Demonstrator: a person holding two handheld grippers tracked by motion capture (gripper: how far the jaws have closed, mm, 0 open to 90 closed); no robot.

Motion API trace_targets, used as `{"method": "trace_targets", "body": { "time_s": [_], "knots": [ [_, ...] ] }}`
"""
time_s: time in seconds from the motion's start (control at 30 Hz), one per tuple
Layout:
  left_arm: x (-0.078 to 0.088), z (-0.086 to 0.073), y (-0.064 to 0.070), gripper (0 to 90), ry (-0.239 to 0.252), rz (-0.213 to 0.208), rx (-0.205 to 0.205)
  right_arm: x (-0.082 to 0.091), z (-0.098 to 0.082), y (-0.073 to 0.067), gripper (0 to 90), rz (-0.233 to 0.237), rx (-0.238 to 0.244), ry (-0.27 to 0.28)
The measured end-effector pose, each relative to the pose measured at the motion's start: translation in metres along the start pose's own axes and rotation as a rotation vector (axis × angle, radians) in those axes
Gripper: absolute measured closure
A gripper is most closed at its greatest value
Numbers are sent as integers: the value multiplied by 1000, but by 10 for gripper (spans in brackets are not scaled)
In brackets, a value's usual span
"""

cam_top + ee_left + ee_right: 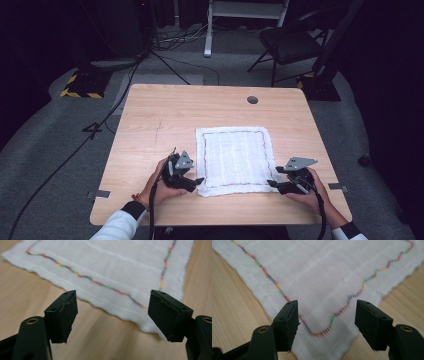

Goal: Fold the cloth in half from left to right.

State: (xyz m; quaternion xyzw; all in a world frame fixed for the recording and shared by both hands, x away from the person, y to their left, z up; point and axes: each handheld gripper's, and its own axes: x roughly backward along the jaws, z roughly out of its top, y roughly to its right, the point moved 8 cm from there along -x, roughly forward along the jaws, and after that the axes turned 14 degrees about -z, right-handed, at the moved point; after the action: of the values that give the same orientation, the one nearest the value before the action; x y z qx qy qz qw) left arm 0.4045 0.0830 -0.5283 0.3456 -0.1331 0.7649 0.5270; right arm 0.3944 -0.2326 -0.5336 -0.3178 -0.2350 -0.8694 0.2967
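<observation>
Plainly, no brand, label or writing can be read on anything in these views. A white cloth [234,160] lies flat and spread on the wooden tabletop [150,125], toward the near side and a little right of the middle. It is close to square, slightly longer from the near edge to the far edge, with its sides running roughly along the tabletop's sides. A thin line of many-coloured stitching [85,278] runs around it just inside the hem.

The left tongs [196,182] sit at the cloth's near left corner, held in the person's left hand [159,187]. In the left gripper view the jaws stand wide apart with nothing between them, and the cloth's corner lies just beyond them on the wood.

The right tongs [273,184] sit at the near right corner, held in the right hand [310,192]. In the right gripper view the jaws are also spread wide, one on each side of the corner, which lies flat beneath them; the pads do not press on the fabric.

A round grommet hole [252,99] sits near the tabletop's far edge.
</observation>
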Motion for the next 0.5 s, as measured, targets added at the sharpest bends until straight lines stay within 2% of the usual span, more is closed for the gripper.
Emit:
{"method": "trace_targets", "body": {
  "time_s": [0.03,0.13,0.17,0.2,0.23,0.27,0.3,0.37,0.4,0.43,0.5],
  "knots": [
    [0,0,0,240,0,0,0,0,0,0,363,0,0,0],
    [1,8,-24,235,13,41,14,-5,16,-19,369,32,52,27],
    [-2,15,-40,230,29,43,45,-10,24,-31,371,51,84,36],
    [-4,18,-48,221,27,49,53,-13,29,-38,374,65,98,39],
    [-4,18,-48,212,27,49,53,-15,35,-46,375,81,113,45],
    [-6,21,-56,212,26,62,54,-15,35,-46,375,81,113,45],
    [-9,25,-65,212,25,74,60,-22,49,-63,380,114,144,64],
    [-16,31,-84,211,22,111,72,-28,61,-78,384,142,167,82],
    [-16,31,-84,214,22,111,72,-30,68,-86,387,158,179,89],
    [-18,33,-91,214,21,126,79,-30,68,-86,387,158,179,89],
    [-23,35,-106,217,11,143,109,-38,80,-104,396,189,222,102]
  ]
}}
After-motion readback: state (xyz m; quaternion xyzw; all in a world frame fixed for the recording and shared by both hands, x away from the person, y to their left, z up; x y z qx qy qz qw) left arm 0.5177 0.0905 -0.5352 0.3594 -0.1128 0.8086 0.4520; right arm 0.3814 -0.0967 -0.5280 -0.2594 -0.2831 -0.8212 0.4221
